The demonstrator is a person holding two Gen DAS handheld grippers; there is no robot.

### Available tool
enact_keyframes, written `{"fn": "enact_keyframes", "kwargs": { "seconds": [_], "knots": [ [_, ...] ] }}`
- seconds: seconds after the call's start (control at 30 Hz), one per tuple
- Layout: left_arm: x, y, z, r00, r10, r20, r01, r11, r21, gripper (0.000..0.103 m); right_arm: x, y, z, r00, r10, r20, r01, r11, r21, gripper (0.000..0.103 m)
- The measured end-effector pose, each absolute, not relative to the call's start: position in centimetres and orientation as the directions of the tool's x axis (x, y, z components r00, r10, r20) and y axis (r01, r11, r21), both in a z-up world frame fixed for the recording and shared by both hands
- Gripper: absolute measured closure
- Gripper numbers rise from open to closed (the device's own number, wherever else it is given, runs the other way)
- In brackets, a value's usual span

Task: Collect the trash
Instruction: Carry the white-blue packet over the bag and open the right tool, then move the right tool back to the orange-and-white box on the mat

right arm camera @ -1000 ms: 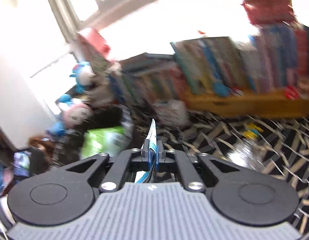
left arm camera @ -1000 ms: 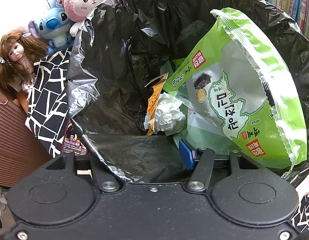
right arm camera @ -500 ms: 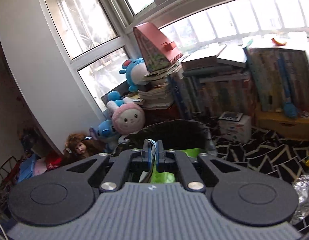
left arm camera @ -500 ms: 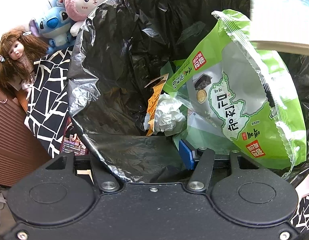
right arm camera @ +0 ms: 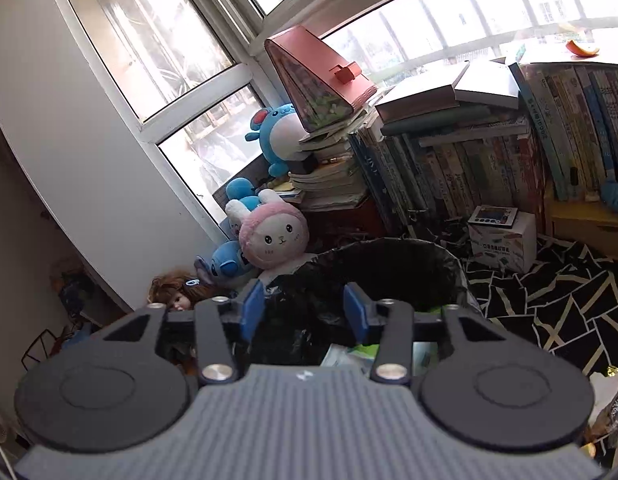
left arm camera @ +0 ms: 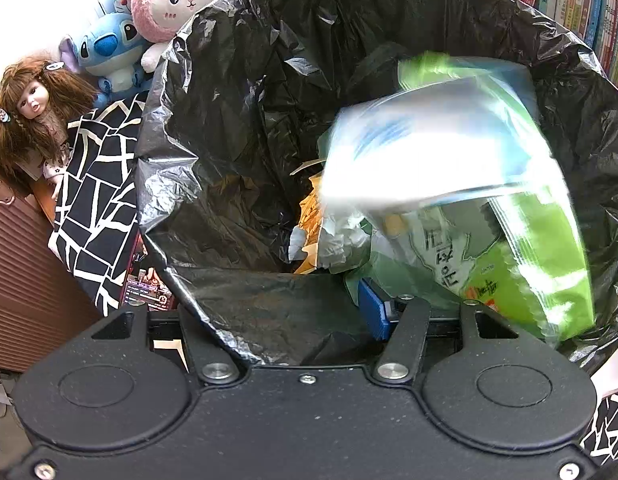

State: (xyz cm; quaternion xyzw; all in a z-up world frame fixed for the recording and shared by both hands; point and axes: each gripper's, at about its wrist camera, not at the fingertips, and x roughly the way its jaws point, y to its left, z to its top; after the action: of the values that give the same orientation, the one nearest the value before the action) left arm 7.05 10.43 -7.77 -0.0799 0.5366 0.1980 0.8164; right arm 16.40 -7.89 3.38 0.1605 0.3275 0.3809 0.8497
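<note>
Left wrist view alone catches blurred white-blue wrapper (left arm camera: 421,156) dropping into black bin bag (left arm camera: 213,92) onto green snack packet (left arm camera: 521,272). Right gripper (right arm camera: 305,312) above bin, tilted slightly down, jaws just sprung apart, nothing between. Left gripper (left arm camera: 293,320) clamps bag's near rim. Plush toys (right arm camera: 273,236), books (right arm camera: 489,168) beyond.

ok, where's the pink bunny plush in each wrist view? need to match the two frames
Left wrist: pink bunny plush at top left, just behind the far-left rim of the black bin bag, above the blue plush.
Right wrist: pink bunny plush left of centre, just beyond the bin's left rim, above the left fingertip.
Shared landmark: the brown-haired doll, low and left of the bunny in both views.
</note>
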Motion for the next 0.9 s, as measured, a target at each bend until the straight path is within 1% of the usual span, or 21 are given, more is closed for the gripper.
{"fn": "enact_keyframes", "kwargs": {
  "seconds": [0.1,0.17,0.23,0.43,0.6,0.9],
  "knots": [
    [7.0,10.4,-7.8,0.346,0.238,-0.908,-0.409,0.909,0.082,0.046,16.3,-8.6,2.9,0.502,0.736,-0.453,-0.525,0.676,0.517,0.039],
    [7.0,10.4,-7.8,0.346,0.238,-0.907,-0.408,0.909,0.083,0.046,16.2,-9.4,2.8,0.515,0.724,-0.459,-0.508,0.689,0.517,0.035],
    [7.0,10.4,-7.8,0.346,0.238,-0.907,-0.408,0.909,0.083,0.046,16.1,-10.4,2.7,0.533,0.706,-0.467,-0.486,0.707,0.515,0.029],
    [7.0,10.4,-7.8,0.346,0.237,-0.908,-0.407,0.909,0.082,0.046,15.6,-13.5,2.6,0.606,0.629,-0.487,-0.422,0.773,0.474,0.020],
    [6.9,10.4,-7.9,0.346,0.238,-0.908,-0.409,0.909,0.082,0.046,14.7,-16.8,2.2,0.668,0.538,-0.514,-0.352,0.837,0.419,0.016],
    [6.8,10.4,-7.9,0.346,0.238,-0.907,-0.406,0.910,0.084,0.046,12.9,-23.0,-0.8,0.710,0.356,-0.608,-0.184,0.927,0.328,0.016]
  ]
}}
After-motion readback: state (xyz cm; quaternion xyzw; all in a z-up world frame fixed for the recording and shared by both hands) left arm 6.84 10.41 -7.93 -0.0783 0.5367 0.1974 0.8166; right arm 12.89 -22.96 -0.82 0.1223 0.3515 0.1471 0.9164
